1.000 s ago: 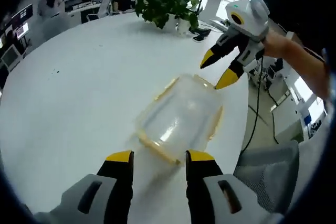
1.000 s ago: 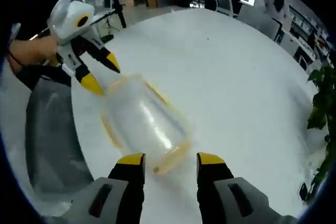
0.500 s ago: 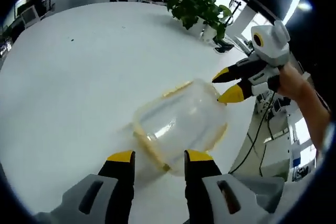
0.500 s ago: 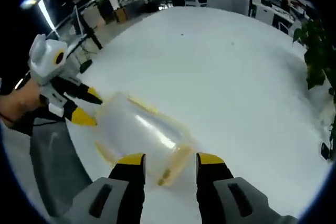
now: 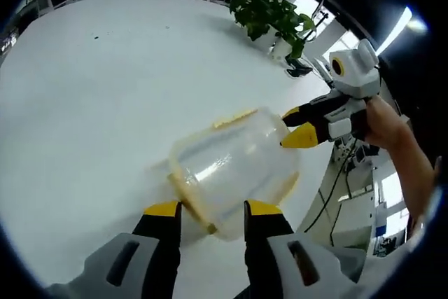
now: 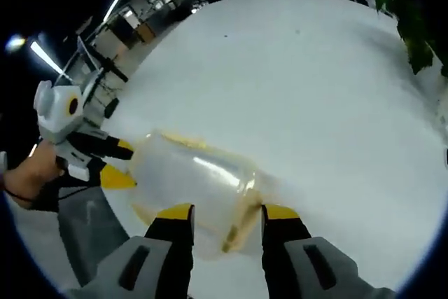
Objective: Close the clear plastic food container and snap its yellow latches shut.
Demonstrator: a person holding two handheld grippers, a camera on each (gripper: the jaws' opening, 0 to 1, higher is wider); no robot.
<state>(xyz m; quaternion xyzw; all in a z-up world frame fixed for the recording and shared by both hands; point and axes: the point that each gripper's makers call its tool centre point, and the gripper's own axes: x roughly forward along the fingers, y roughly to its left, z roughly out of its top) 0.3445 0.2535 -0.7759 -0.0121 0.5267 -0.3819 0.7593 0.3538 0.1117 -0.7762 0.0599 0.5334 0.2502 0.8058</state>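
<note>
The clear plastic container lies on the white table, near its edge. A yellow latch shows on its far side and another at its near end. My left gripper is open, and the container's near end sits just ahead of its yellow tips. My right gripper comes in from the right, open, with its tips at the container's far end. In the right gripper view the container lies before my open right gripper, a yellow latch between its jaws. My left gripper is at the container's other end.
A potted plant stands at the table's far side, with leaves at the right. A grey chair stands below the table's edge. A person's hand holds the right gripper. Desks and monitors fill the room behind.
Both grippers have closed in on the container from opposite ends. The container's ends now sit at the jaw tips. Both pairs of jaws stay apart.
</note>
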